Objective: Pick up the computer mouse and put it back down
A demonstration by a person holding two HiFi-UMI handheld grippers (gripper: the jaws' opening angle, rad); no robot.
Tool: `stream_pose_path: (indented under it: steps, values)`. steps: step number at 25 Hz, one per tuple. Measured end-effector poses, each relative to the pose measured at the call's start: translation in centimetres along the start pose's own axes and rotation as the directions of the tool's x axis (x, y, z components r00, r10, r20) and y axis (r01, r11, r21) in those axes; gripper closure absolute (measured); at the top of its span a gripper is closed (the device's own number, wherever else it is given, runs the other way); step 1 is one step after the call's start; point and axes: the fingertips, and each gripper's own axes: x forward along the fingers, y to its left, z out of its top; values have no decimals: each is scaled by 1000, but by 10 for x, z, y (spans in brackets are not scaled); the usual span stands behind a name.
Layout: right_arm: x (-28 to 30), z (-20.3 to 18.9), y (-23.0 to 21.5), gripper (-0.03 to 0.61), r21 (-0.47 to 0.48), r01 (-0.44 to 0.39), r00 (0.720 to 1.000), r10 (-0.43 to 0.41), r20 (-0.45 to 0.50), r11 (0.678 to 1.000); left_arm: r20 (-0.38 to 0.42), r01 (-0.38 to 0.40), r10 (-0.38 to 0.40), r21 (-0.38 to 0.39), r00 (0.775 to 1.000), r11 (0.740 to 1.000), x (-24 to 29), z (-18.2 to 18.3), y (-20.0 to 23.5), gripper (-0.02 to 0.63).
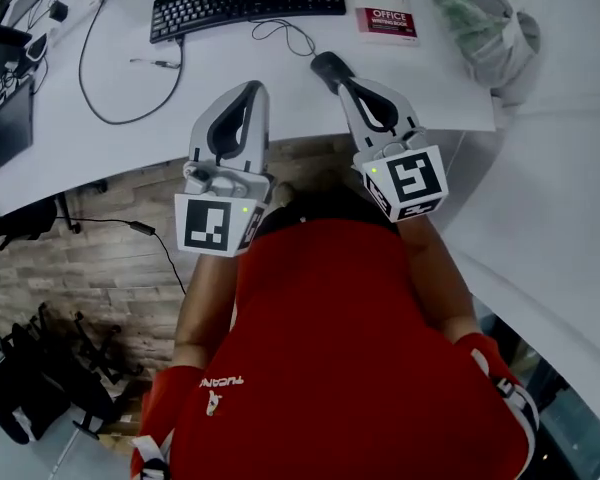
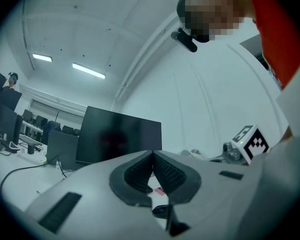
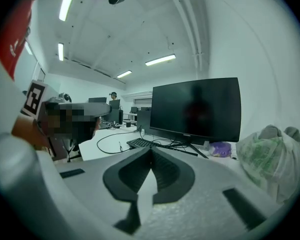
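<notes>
The black computer mouse (image 1: 327,65) lies on the white desk (image 1: 230,98), its cable running up toward the keyboard. My right gripper (image 1: 345,83) is shut and holds nothing; its tips are just short of the mouse's near end. In the right gripper view its pads (image 3: 151,151) meet and the mouse is hidden below the jaws. My left gripper (image 1: 257,92) is also shut and holds nothing, over the desk edge to the left of the mouse. In the left gripper view a dark shape, probably the mouse (image 2: 162,210), shows under the closed jaws.
A black keyboard (image 1: 248,1) and a red-and-white booklet (image 1: 386,22) lie beyond the mouse. A plastic bag (image 1: 485,28) sits at the back right, a monitor (image 3: 196,109) stands behind. Cables (image 1: 100,78) trail on the left. The desk edge curves just under both grippers.
</notes>
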Motion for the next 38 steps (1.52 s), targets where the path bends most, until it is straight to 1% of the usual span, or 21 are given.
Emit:
stream_pose_path:
  steps: [7,9,12,15,18,22,27,30,35,38]
  values:
    - [38,-40,-24,570,8,-7,995,7,-98,1000,-44,-32,32,5,999,999,20,-18,12,603]
    - [49,-55,-29,525,21,-24,991,27,-131,999,-54,-40,40,6,998,999,25,-23,15,603]
    - [63,-75,-33,479,33,-42,983,47,-178,999,-71,-52,52,6,996,999,31,-32,19,603]
    - [77,-96,-38,407,39,-50,969,58,-239,998,-87,-66,66,3,994,998,37,-39,23,603]
    - [88,-120,-42,346,43,-59,949,69,-307,997,-101,-82,82,1,991,997,41,-45,28,603]
    - [99,-151,-43,291,59,-73,914,90,-395,996,-114,-103,103,2,988,995,43,-51,33,604]
    - [107,-170,-40,277,79,-84,880,111,-461,993,-127,-123,122,3,984,992,42,-55,39,603]
    - [109,-175,-40,284,73,-87,868,111,-483,994,-132,-127,126,1,983,992,42,-58,40,603]
    - [109,-174,-40,289,73,-92,870,116,-480,993,-137,-124,122,-3,983,992,43,-60,37,603]
    - [107,-170,-41,290,79,-90,878,116,-464,993,-135,-124,123,-2,983,992,41,-59,35,603]
